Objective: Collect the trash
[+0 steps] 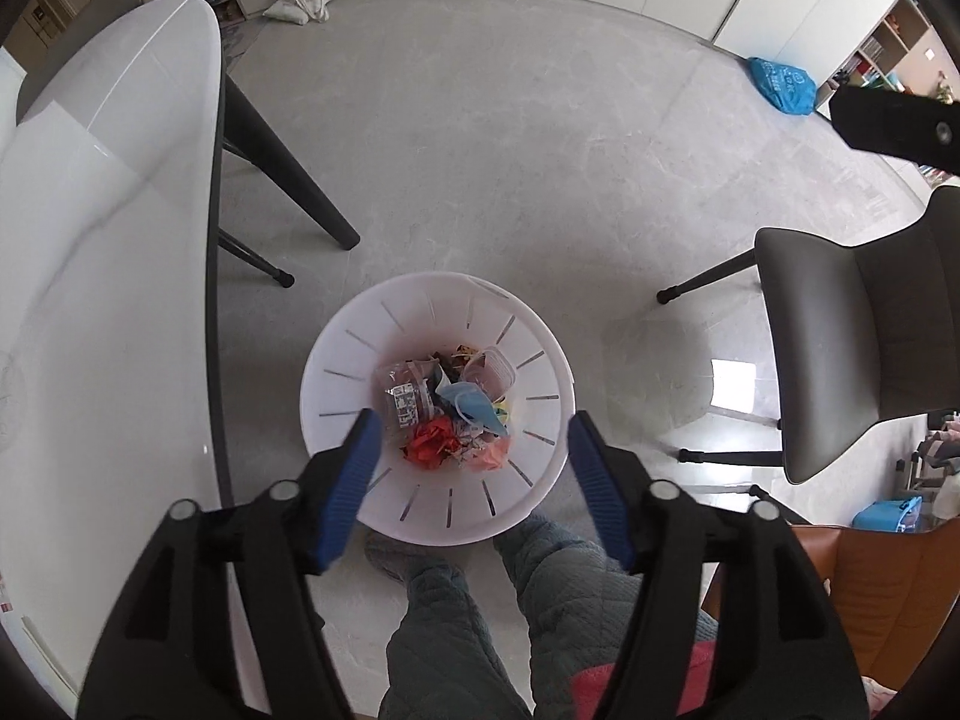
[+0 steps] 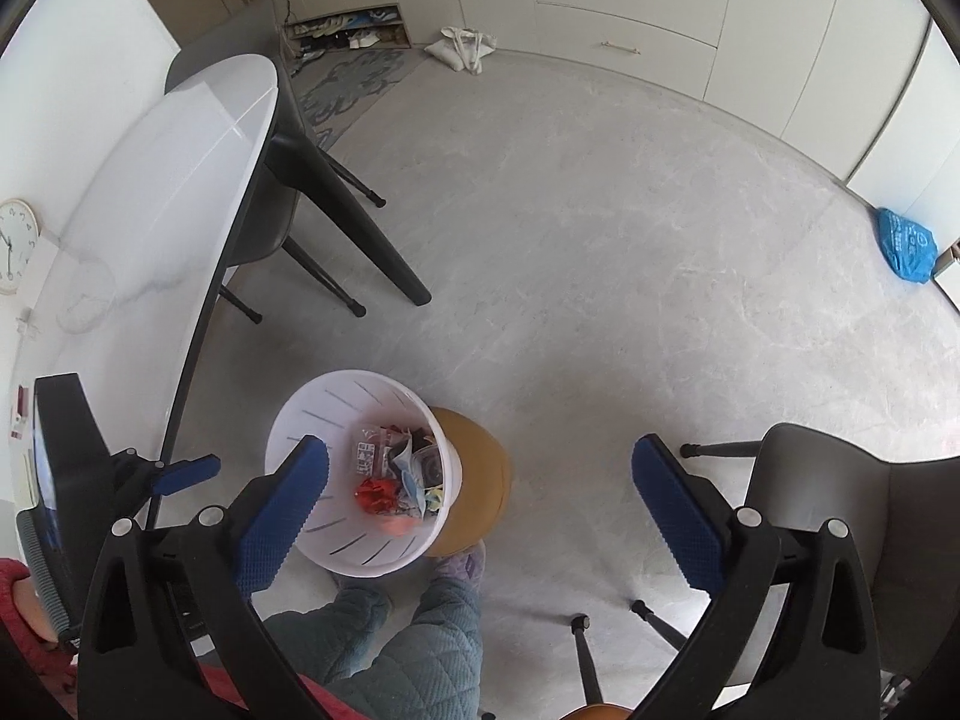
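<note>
Two grippers over bin, both spread, nothing held

Left gripper (image 1: 474, 438): blue pads (image 1: 354, 474) apart, empty, pointing down into white bin (image 1: 336, 360) on the floor. Right gripper (image 2: 480, 480): pads spread wide, empty, bin under its left pad. Trash (image 1: 447, 408) in bin: red wrapper, blue mask, clear cup. Table (image 1: 102, 276) left of bin, chair (image 1: 852, 336) right

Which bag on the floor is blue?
The plastic bag lying by the cabinets on the right is blue; the other, a cloth tote slumped near the shoe shelf, is off-white.
</note>
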`<state>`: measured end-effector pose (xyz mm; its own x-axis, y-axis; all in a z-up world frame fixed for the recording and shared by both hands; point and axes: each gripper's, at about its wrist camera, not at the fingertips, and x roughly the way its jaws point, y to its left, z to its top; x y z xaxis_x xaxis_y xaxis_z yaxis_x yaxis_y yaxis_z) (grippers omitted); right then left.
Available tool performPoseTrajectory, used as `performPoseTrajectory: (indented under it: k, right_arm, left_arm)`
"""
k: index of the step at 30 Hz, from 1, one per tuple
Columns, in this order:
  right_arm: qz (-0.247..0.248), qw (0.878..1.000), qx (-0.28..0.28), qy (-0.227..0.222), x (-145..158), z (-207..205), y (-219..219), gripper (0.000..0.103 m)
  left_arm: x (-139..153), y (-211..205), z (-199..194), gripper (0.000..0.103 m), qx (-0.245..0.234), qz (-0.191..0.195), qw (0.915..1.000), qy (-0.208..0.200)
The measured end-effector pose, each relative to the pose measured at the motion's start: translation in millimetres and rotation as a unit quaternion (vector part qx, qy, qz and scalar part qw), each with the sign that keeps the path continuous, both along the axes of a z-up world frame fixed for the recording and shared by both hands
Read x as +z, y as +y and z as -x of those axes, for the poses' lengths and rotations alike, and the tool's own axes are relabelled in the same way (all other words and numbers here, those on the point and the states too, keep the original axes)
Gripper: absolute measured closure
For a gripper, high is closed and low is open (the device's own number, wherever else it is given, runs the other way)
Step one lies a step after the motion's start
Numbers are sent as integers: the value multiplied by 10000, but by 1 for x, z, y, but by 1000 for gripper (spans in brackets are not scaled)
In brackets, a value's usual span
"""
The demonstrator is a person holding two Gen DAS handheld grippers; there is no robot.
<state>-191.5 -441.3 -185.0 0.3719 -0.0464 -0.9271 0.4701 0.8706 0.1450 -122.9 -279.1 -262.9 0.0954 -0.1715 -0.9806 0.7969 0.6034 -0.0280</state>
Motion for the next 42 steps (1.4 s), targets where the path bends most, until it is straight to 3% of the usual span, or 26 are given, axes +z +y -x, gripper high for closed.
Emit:
performPoseTrajectory:
  k: [9,14,19,25,30,38,42]
  right_arm:
    - [60,9998,200,-63,9,-10,6,3]
    - [155,9989,387,-236,31,-21,19,3]
    - [223,9943,804,-658,69,-44,49,3]
    - [332,9797,1540,-1243,118,-87,105,3]
    - [352,9634,2139,-1578,150,-117,162,3]
    - [252,9419,2792,-1851,184,-149,239,3]
    - [391,9363,2833,-2036,211,-164,257,3]
  left_arm:
    - [32,0,6,21,177,353,9991,-166]
    - [75,20,-7,17,516,754,9951,-365]
    - [130,61,-28,12,1053,1044,9845,-938]
    - [195,134,-56,8,2128,1382,9540,-1598]
    - [227,192,-66,8,2849,1430,9258,-2034]
    - [249,263,-76,8,3613,1402,8925,-2305]
    - [280,296,-86,8,3802,1530,8746,-2589]
